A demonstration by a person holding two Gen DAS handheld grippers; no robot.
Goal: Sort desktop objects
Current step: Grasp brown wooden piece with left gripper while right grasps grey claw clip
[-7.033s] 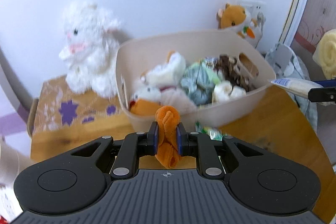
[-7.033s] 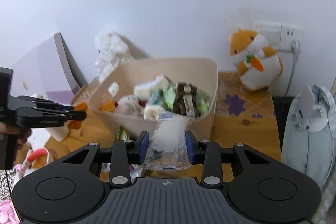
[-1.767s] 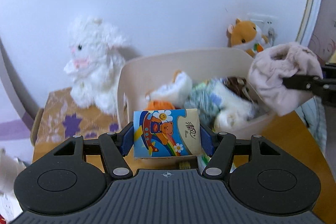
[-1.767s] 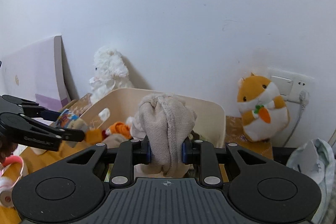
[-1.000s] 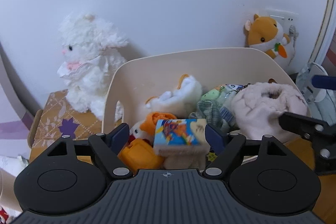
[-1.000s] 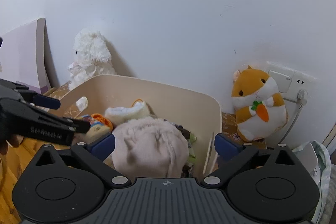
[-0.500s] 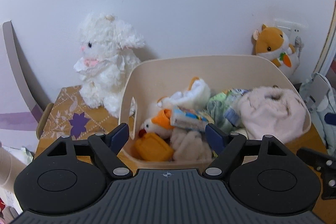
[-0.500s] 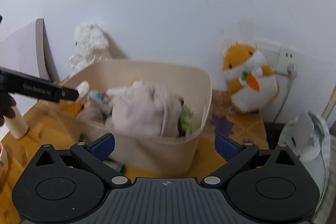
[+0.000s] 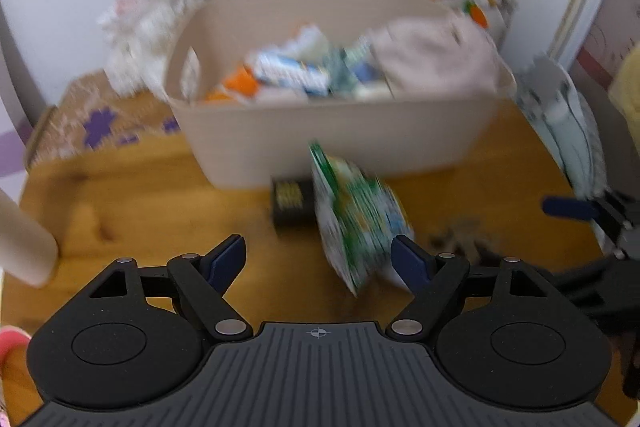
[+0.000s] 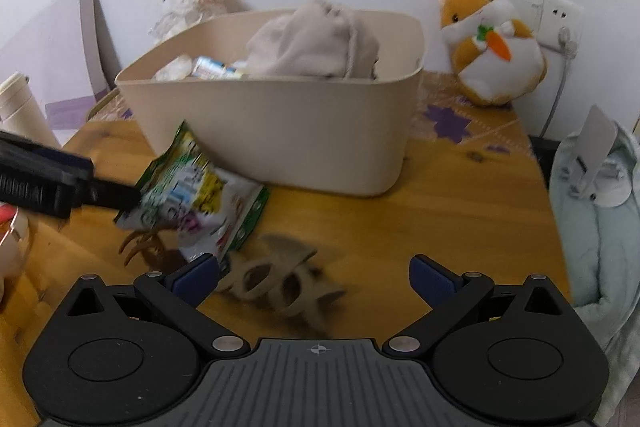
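A beige bin [image 9: 332, 131] [image 10: 280, 135] on the wooden table holds soft toys, a tissue pack and a pink-beige cloth bundle [image 9: 436, 63] [image 10: 312, 43]. A green and white snack bag [image 9: 356, 215] [image 10: 196, 191] lies in front of the bin. My left gripper [image 9: 320, 259] is open, low over the table, with the bag between its fingers; it also shows in the right wrist view [image 10: 80, 187]. My right gripper [image 10: 314, 277] is open above a brown wooden cut-out [image 10: 276, 279], which also shows in the left wrist view [image 9: 460, 243].
A white plush lamb [image 9: 148, 3] stands left of the bin, an orange hamster plush [image 10: 488, 43] at its right by a wall socket. A small black box [image 9: 292, 203] lies before the bin. A cream bottle [image 9: 24, 247] stands at left. Pale blue fabric [image 10: 596, 211] lies at right.
Both grippers have let go of the tissue pack and cloth bundle into the bin, drawn back and dropped low toward the table in front of it. Both stay open.
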